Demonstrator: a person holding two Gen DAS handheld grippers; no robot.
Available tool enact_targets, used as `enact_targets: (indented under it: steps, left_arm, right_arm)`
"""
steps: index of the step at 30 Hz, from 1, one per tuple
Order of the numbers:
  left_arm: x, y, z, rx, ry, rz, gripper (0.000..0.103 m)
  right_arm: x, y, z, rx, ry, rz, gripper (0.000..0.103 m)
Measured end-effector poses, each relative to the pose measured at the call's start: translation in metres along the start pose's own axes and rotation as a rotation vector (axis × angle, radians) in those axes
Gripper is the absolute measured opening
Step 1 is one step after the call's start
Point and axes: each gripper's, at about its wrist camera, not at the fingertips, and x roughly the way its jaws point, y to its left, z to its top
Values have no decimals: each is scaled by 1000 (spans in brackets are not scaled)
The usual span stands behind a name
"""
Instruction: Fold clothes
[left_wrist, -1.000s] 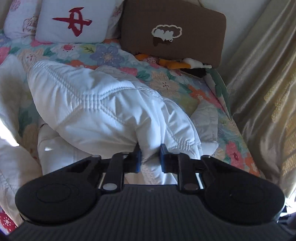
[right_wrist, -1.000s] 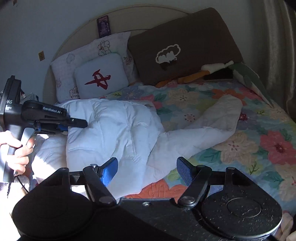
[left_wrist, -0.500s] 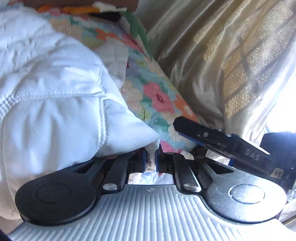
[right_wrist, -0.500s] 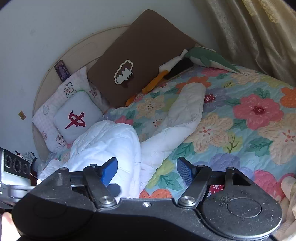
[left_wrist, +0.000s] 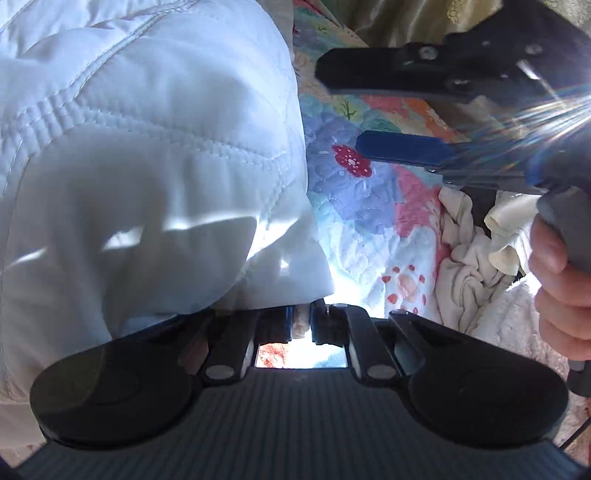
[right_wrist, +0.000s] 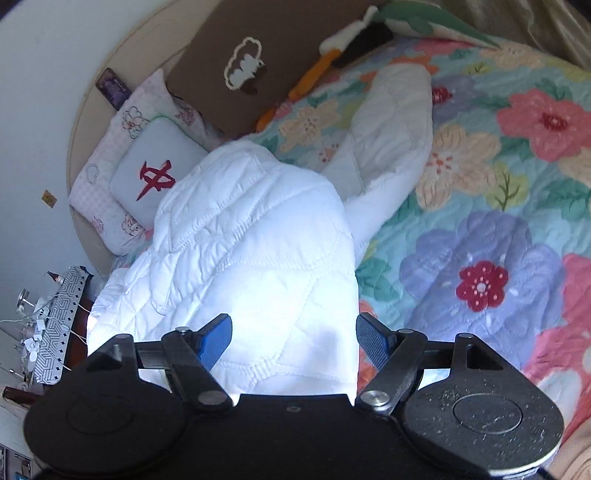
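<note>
A white quilted jacket lies bunched on the floral bedspread, one sleeve stretched toward the headboard. In the left wrist view the jacket fills the left half. My left gripper is shut on a thin edge of it, low over the bedspread. My right gripper hovers over the jacket's near end. Its jaws are opening, with the jacket below the gap and neither pad pressing on it. The left wrist view shows the right gripper from the side, held by a hand.
A brown pillow, a white cushion with a red mark and a plush toy lie at the headboard. Crumpled cream cloth sits at the bed's edge. A gold curtain hangs beside the bed. A cluttered nightstand stands at the left.
My left gripper swung down and right with the jacket's edge, from facing the headboard to near the right gripper. The right gripper rolled and sank over the jacket, jaws slightly wider.
</note>
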Motion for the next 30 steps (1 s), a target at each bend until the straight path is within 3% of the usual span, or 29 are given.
enact_targets:
  steps: [5,10,11,12,15,18,19,20,23,25,28,29,30]
  left_arm:
    - [-3,-2,6,22,13,-3,8]
    - [-4,5,9,-8,43,21,11]
    - [-6,4,10,1,55,69,11]
    - [-8,1,10,20,61,114,11]
    - [-25,-11,10,70,37,151,12]
    - [-65,-20,13,100,-30,94,16]
    - [-83,-21,15,109,-57,76,22]
    - [-101,-23,17,121,-91,84,38]
    - [-152,-27,25,172,-213,231,40]
    - [-172,-17,37,194,-240,334,41]
    - [-169,6,63,113,-225,319,55]
    - [-162,14,74,82,-212,303,56]
    - [-155,21,84,55,-202,291,56]
  right_arm:
    - [18,-7,10,13,-31,-89,79]
    - [51,-19,18,90,46,51,79]
    - [57,-14,12,74,55,64,67]
    - [63,-4,7,10,66,45,48]
    - [62,35,-6,-233,7,-75,22]
    - [31,45,0,-282,-115,-162,9]
    - [19,43,2,-271,-150,-206,9]
    - [6,41,2,-267,-178,-268,9]
    - [-18,26,-4,-246,-157,-428,8]
    - [-11,9,-7,-238,-58,-500,5]
    - [11,-17,-11,-229,98,-646,1]
    - [13,-22,-10,-203,112,-646,2]
    - [9,-24,-7,-162,96,-581,2]
